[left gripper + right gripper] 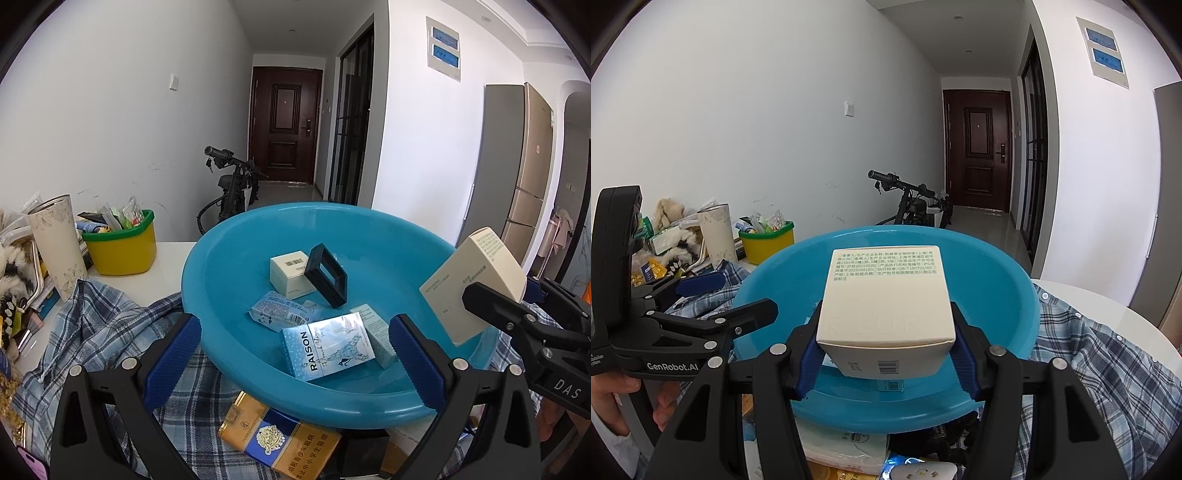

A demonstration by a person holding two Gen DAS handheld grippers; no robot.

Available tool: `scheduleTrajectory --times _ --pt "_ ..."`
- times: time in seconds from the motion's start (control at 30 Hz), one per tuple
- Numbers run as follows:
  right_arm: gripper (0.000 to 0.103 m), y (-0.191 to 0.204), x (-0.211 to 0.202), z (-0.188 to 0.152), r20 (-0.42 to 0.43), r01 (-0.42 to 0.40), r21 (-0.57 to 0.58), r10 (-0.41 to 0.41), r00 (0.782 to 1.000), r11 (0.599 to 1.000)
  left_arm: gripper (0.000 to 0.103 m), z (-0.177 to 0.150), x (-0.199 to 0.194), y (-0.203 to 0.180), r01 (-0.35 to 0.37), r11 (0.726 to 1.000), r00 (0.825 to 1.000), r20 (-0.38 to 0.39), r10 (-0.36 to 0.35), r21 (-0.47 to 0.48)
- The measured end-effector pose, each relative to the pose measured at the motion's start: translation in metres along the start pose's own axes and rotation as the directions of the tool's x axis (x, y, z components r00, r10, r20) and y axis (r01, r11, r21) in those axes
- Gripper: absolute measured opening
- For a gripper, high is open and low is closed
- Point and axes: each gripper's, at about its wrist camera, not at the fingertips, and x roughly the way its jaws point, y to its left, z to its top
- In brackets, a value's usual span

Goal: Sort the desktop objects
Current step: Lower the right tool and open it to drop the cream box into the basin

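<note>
Right gripper (886,347): jaws half closed, clamping the cream box (886,306) by its sides, held above the blue basin (1015,295), which I take as the drop point. Left gripper (295,354): jaws wide open, nothing between them, over the near rim. RAISON pack (327,345) and black frame (327,275) already inside, crowding the floor; plaid shirt (96,321) bunches round the basin on the counter (162,269)

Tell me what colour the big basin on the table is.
The basin is bright turquoise blue, clearest in the left wrist view.
</note>
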Motion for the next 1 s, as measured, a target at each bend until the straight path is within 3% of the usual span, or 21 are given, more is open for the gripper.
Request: scheduleTrajectory --times 0.3,0.33,0.37,0.4,0.5,1.0 --pt "0.059 0.002 0.000 0.001 0.012 -0.003 0.005 0.003 1.000 1.000 0.103 0.001 -0.002 0.001 -0.029 1.000 0.999 0.014 0.029 0.013" --pt "0.070 0.001 -0.001 0.001 0.016 -0.006 0.009 0.006 1.000 1.000 0.103 0.001 -0.002 0.002 -0.026 1.000 1.000 0.018 0.026 0.011" --pt "0.092 0.001 -0.002 0.001 0.020 -0.012 0.013 0.011 1.000 1.000 0.103 0.002 -0.003 0.002 -0.028 1.000 0.999 0.021 0.028 0.011" --pt "0.103 -0.001 -0.004 0.001 0.031 -0.013 0.018 0.012 0.999 1.000 0.103 0.002 -0.003 0.003 -0.034 0.999 0.999 0.023 0.034 0.010" --pt "0.103 -0.004 -0.009 0.002 0.060 -0.018 0.033 0.016 0.998 0.999 0.103 0.002 -0.001 0.001 -0.055 0.998 0.998 0.011 0.055 0.024" --pt "0.103 -0.001 -0.002 0.000 0.022 0.010 0.023 -0.011 1.000 1.000 0.103 0.004 -0.007 0.000 -0.117 0.993 0.992 0.039 0.116 0.031"
